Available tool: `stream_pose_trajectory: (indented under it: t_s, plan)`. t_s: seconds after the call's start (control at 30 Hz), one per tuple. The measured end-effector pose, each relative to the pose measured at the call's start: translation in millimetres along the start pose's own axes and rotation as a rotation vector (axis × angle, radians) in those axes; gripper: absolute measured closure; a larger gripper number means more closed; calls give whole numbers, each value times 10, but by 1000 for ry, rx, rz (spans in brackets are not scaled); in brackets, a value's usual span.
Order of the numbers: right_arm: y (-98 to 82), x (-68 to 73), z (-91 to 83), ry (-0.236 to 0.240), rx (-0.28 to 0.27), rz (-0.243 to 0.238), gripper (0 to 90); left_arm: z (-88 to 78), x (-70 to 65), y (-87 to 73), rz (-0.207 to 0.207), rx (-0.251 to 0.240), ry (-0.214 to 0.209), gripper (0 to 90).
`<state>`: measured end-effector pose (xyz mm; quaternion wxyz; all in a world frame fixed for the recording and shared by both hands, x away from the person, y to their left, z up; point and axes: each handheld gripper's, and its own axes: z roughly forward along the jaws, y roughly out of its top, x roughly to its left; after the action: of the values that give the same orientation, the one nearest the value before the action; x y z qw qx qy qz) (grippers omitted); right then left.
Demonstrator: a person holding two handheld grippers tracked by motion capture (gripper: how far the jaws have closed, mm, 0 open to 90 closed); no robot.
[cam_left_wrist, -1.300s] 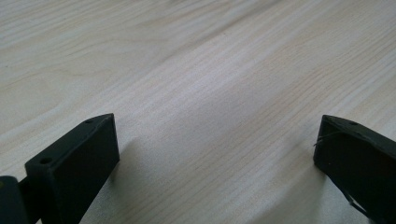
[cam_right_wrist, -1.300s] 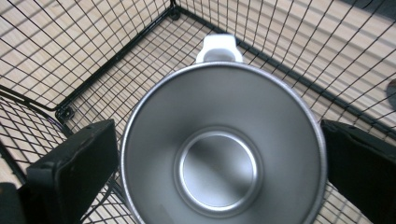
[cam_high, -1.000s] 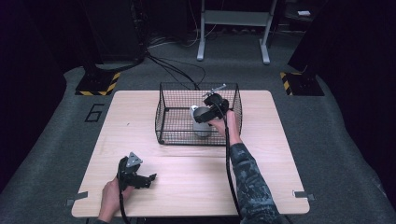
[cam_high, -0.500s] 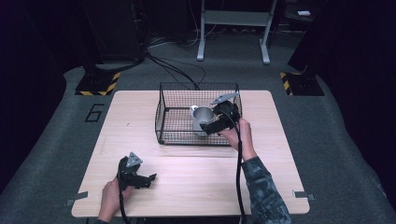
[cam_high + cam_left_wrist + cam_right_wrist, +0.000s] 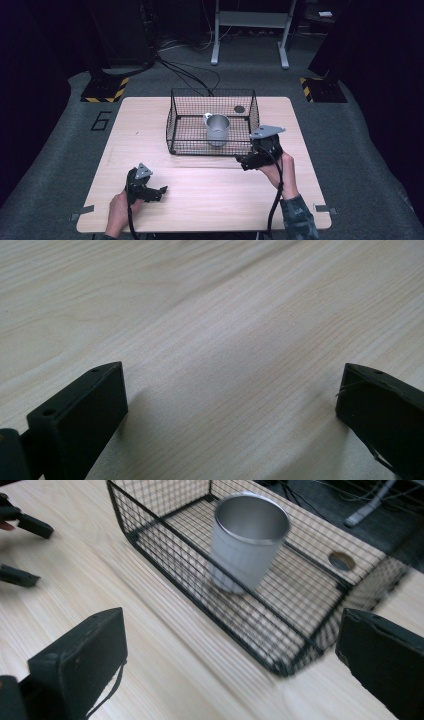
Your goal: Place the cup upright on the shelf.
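Right gripper (image 5: 246, 162) hovering over pale wood-grain table (image 5: 210, 195), jaws spread wide, gripping nothing, just outside near wall of black wire-mesh basket (image 5: 175, 125). Shiny cylindrical metal cup with small handle (image 5: 217, 129) standing upright inside basket. Left gripper (image 5: 159, 192) resting low near table's front edge, jaws also spread, empty. Judgement: keeping jaws clear of thin mesh avoids snagging; smooth cup wall likely slippery.
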<state>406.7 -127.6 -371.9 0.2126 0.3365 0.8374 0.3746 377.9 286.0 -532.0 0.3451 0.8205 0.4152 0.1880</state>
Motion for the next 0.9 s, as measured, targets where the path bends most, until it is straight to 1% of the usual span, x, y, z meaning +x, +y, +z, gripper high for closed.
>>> stream_pose_trajectory:
  t_s: [0.07, 0.1, 0.13, 0.17, 0.27, 0.3, 0.37, 0.43, 0.47, 0.5, 0.53, 0.6, 0.63, 0.67, 0.7, 0.73, 0.8, 0.83, 0.9]
  plan:
    - [-162, -36, -55, -15, -13, 30, 0, 0, 0, 0, 0, 0, 0, 1]
    - [-220, -52, -72, -20, -14, 37, 0, 0, -1, 0, -1, 0, 0, 1]
    - [-318, -74, -97, -33, -9, 65, 0, 0, -1, 0, -1, 0, 0, 1]
    - [-378, -88, -108, -34, -9, 85, 0, 0, -1, 0, -1, 0, 0, 1]
    - [-633, -176, -139, -48, -4, 129, 0, 0, -1, 0, -1, 0, 0, 1]
    - [-698, -194, -143, -55, -3, 146, 0, 0, 0, 0, -1, 0, 0, 1]
    - [-893, -252, -142, -80, 15, 184, 0, 0, 1, 0, 1, 0, 0, 1]
    - [-1043, -295, -136, -88, 19, 224, 0, 0, 1, 0, 2, 0, 0, 1]
    - [-1152, -336, -126, -96, 23, 239, 0, 0, 0, 0, 1, 0, 0, 1]
    - [-1258, -371, -112, -104, 26, 264, 0, 0, 0, 0, 0, 0, 0, 1]
    - [-1320, -391, -104, -112, 29, 278, 0, 0, 0, 0, 0, 0, 0, 1]
    - [-1495, -446, -77, -136, 45, 325, 0, 0, 0, 0, 0, 0, 0, 1]
    - [-1550, -465, -67, -146, 48, 336, 0, 0, 0, 0, 0, 0, 0, 1]
    - [-1618, -488, -52, -165, 54, 351, 0, 0, 0, 0, 0, 0, 0, 1]
    - [-1678, -514, -39, -174, 69, 362, 0, 0, 0, 0, 0, 0, 0, 1]
    - [-1748, -544, -20, -179, 72, 376, 0, 0, 0, 0, 0, 0, 0, 1]
    - [-1829, -578, 7, -200, 85, 402, 0, 0, 0, 0, 0, 0, 0, 1]
    - [-1864, -599, 21, -204, 89, 396, 0, 0, 0, 0, 0, 0, 0, 1]
    - [-1909, -628, 48, -209, 94, 410, 0, 0, 0, 0, 0, 0, 0, 1]
